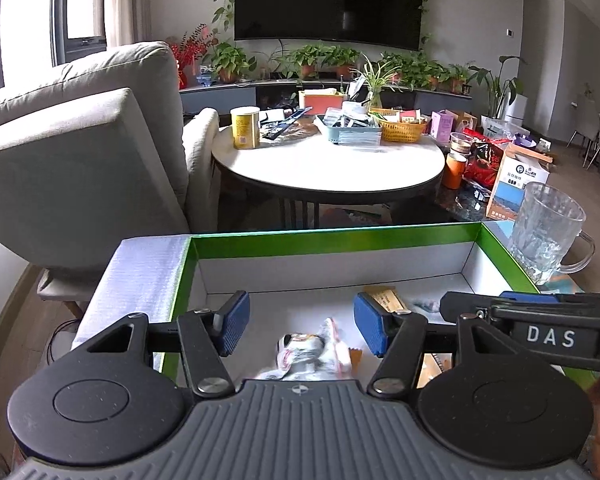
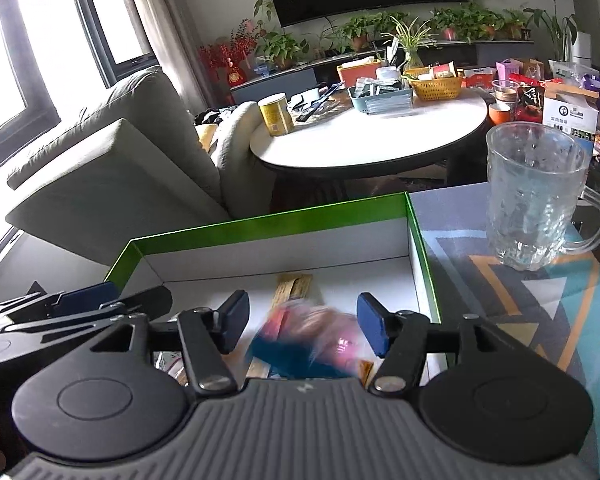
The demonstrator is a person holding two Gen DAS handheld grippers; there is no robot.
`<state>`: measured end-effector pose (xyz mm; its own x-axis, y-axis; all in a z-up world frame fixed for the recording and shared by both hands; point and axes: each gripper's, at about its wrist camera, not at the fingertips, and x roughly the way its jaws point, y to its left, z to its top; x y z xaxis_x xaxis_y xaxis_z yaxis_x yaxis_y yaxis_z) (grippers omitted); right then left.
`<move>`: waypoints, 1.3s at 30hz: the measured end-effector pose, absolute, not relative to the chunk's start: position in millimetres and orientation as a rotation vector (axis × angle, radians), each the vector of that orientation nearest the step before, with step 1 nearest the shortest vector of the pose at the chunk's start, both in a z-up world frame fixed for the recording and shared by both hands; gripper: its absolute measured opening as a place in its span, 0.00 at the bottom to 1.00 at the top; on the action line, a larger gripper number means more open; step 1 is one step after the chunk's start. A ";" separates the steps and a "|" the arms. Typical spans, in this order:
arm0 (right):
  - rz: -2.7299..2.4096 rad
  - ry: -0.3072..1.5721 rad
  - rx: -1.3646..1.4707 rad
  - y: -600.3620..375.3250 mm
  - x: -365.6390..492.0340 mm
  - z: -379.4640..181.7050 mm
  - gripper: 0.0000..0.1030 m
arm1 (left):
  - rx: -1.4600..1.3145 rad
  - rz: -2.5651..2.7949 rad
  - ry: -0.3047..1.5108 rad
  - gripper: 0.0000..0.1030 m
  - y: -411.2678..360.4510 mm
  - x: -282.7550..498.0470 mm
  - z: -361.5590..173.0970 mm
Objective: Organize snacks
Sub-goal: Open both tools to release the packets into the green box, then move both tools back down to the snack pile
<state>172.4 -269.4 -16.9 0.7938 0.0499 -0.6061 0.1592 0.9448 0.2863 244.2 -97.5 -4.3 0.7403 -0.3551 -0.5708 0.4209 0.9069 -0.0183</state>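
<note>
We have both tools over the green-rimmed box (image 1: 332, 236), side by side, each tipped down into it. Our left tool (image 1: 300, 322) stands with its blue pads apart and nothing pressed between them; a crumpled white and pink snack packet (image 1: 312, 352) lies on the box floor below the gap, at about 6 o'clock from the pads. Our right tool (image 2: 304, 322) is likewise spread, its pads clear of the blurred pink and blue snack pack (image 2: 312, 340) that shows between them; the blur suggests the pack is dropping free or settling, so we judge this a release rather than a grip. A tan sachet (image 2: 294, 286) lies further in, toward 12 o'clock, and other small wrappers sit low near our right tool, too hidden to name.

We judge the snacks are being gathered in this box, which explains why both tools hang inside its walls.

For moving room: the two tools are very close, our right one crossing the left wrist view at 3 o'clock, so lifting one straight up seems safer than swinging sideways. The box walls close us in at 9, 12 and 3 o'clock. Just outside the right wall, at about 2 o'clock, a glass mug (image 2: 536, 196) stands upright on the patterned bench (image 2: 540, 312), near enough to knock on a wide rightward withdrawal. Beyond the far wall there is open air before the round table (image 1: 328, 168).
</note>
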 end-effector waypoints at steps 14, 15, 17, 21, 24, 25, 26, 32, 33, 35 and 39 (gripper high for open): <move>-0.017 0.615 0.307 -265.6 125.1 2.0 0.64 | 0.040 -0.311 0.508 0.54 -22.9 203.3 27.8; -0.012 0.614 0.307 -265.5 119.8 2.0 0.64 | 0.038 -0.291 0.511 0.54 -14.1 200.7 27.7; -0.001 0.621 0.305 -265.4 107.6 0.7 0.64 | 0.032 -0.256 0.528 0.54 4.2 195.5 23.8; 0.013 0.643 0.311 -268.6 79.7 -8.2 0.64 | 0.025 -0.180 0.603 0.54 31.7 191.1 5.1; -0.027 0.656 0.293 -267.9 60.7 -14.6 0.65 | 0.018 -0.158 0.661 0.54 41.2 186.8 -10.9; -0.031 0.640 0.303 -268.8 52.7 -15.7 0.65 | 0.003 -0.169 0.674 0.54 44.7 184.1 -14.9; -0.026 0.632 0.311 -269.9 46.5 -16.6 0.64 | -0.013 -0.189 0.684 0.54 47.5 180.9 -18.2; -0.041 0.709 0.375 -276.1 32.3 -30.7 0.65 | 0.017 -0.237 0.748 0.54 45.2 175.0 -39.7; -0.049 0.717 0.375 -275.7 31.8 -32.5 0.65 | 0.014 -0.233 0.749 0.54 45.4 174.6 -42.1; -0.054 0.725 0.366 -272.2 28.9 -35.3 0.65 | -0.008 -0.224 0.760 0.54 47.0 175.6 -47.2; -0.054 0.736 0.351 -266.6 25.0 -40.8 0.65 | -0.024 -0.217 0.780 0.54 46.8 176.7 -56.0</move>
